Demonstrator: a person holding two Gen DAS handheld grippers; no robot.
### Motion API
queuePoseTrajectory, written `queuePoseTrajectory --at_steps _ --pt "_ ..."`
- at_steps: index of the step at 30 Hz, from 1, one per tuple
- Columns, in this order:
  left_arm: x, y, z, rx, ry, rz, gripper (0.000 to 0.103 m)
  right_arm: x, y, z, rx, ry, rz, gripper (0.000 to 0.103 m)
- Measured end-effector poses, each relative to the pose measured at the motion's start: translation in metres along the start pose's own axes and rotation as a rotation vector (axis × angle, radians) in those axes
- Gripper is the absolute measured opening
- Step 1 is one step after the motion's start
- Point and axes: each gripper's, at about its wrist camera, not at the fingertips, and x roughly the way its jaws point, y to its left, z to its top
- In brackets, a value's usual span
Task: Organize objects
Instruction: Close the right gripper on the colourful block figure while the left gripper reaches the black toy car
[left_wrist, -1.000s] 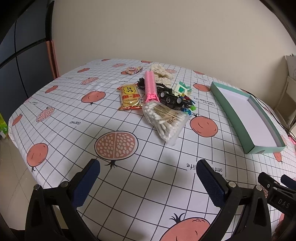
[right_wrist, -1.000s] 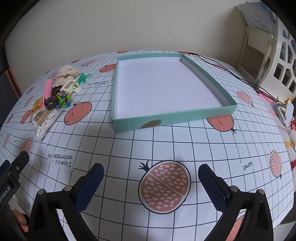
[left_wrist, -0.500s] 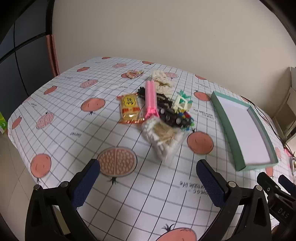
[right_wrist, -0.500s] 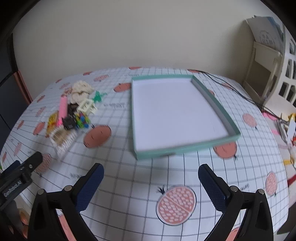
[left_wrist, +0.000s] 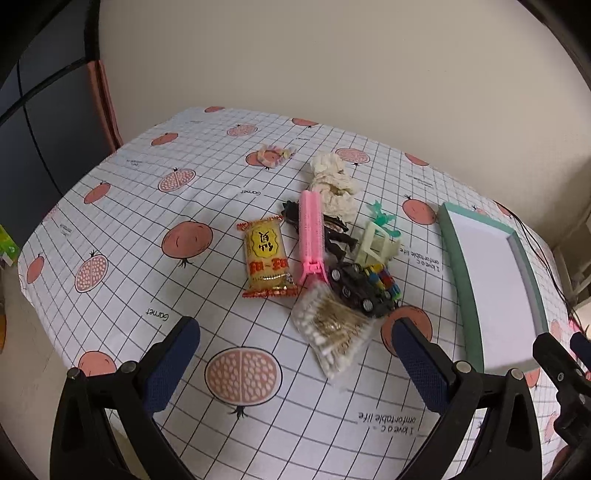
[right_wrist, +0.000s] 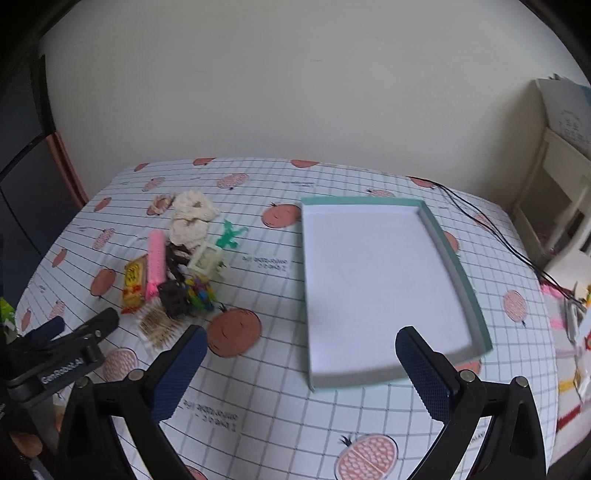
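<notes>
In the left wrist view, the left gripper (left_wrist: 293, 354) hangs above the table (left_wrist: 122, 229) with its two blue fingers spread wide and nothing between them. Just past it lies a messy pile. A bag of cotton swabs (left_wrist: 332, 332) is nearest. A yellow snack pack (left_wrist: 266, 258) lies beside a pink hair clip (left_wrist: 311, 236). A black toy car (left_wrist: 360, 288) touches some colorful little blocks (left_wrist: 384, 278). Behind them sit a cream toy chair (left_wrist: 376, 245) and a crumpled cream cloth (left_wrist: 332, 184). The green tray (left_wrist: 458, 258) is off to the right, apart from the pile, and it looks empty.

In the right wrist view, the right gripper (right_wrist: 299, 363) is also spread wide and holds nothing. It hangs over the near end of the tray (right_wrist: 443, 254). The pile sits to the left of it.

The things in the pile touch and overlap. A grab at one could likely drag or knock another one. The swab bag looks soft and slippery, so it might slide out of a pinch. The little blocks could scatter.
</notes>
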Motion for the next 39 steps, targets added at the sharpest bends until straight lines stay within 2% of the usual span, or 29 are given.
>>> queuePoseTrajectory --at_steps 7,12,18,24,28,33,39 --pt "0.016 0.002 0.022 -0.032 0.036 -0.022 0.103 0.018 0.015 0.024 -0.028 0.009 0.037 0.103" --pt "0.035 0.006 0.038 -0.057 0.068 0.003 0.103 0.036 0.024 0.039 -0.042 0.015 0.076 0.103" --pt "0.066 0.017 0.05 -0.111 0.12 0.047 0.103 0.07 0.038 0.051 -0.07 0.062 0.111 0.1" --pt "0.086 0.026 0.058 -0.155 0.146 0.057 0.103 0.102 0.053 0.052 -0.078 0.115 0.164 0.089" --pt "0.092 0.029 0.055 -0.197 0.16 0.027 0.103 0.12 0.062 0.047 -0.065 0.151 0.196 0.082" --pt "0.103 0.029 0.05 -0.193 0.194 0.021 0.103 0.137 0.068 0.04 -0.041 0.204 0.245 0.079" --pt "0.105 0.029 0.049 -0.208 0.198 0.017 0.103 0.151 0.077 0.032 -0.064 0.247 0.254 0.064"
